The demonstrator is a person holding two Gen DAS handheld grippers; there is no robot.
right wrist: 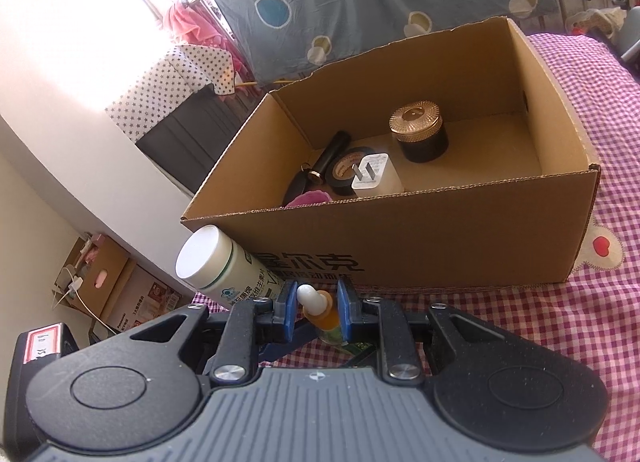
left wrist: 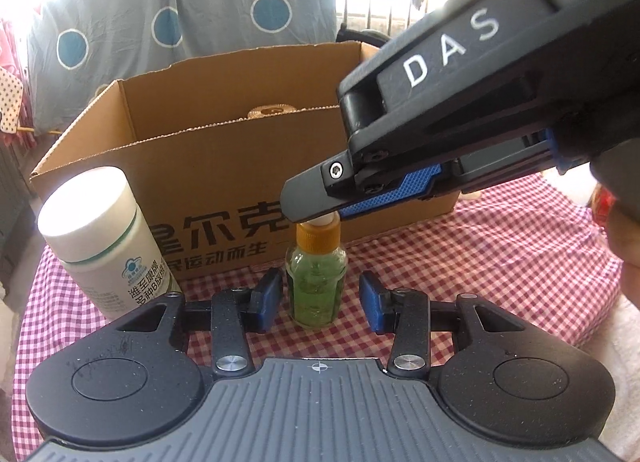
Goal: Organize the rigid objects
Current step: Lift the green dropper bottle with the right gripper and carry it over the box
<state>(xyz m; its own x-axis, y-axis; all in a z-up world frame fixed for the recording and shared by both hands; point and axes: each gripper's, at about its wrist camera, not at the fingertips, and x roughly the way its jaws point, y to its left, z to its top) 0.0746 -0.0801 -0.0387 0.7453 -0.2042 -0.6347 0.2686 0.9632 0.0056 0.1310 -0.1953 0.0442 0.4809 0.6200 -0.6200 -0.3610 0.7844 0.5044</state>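
Right gripper (right wrist: 317,312) clasps the small green glass dropper bottle (left wrist: 316,282) before the brown cardboard box (left wrist: 224,182).
Left gripper (left wrist: 318,300) flanks it, fingers spread, gripping nothing.

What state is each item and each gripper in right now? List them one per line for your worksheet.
Dropper bottle: upright, capped, on the cloth.
White bottle: upright, capped, beside the box.
Box: open, partly filled.
Jar: lidded, upright in box.
Left gripper: open around dropper bottle.
Right gripper: closing on its cap; contact unclear.

The right gripper (left wrist: 316,214) housing bears white letters "DAS". The cardboard box (left wrist: 224,182) front carries black Chinese characters, partly hidden. The white bottle (left wrist: 104,238) label shows small Chinese print.
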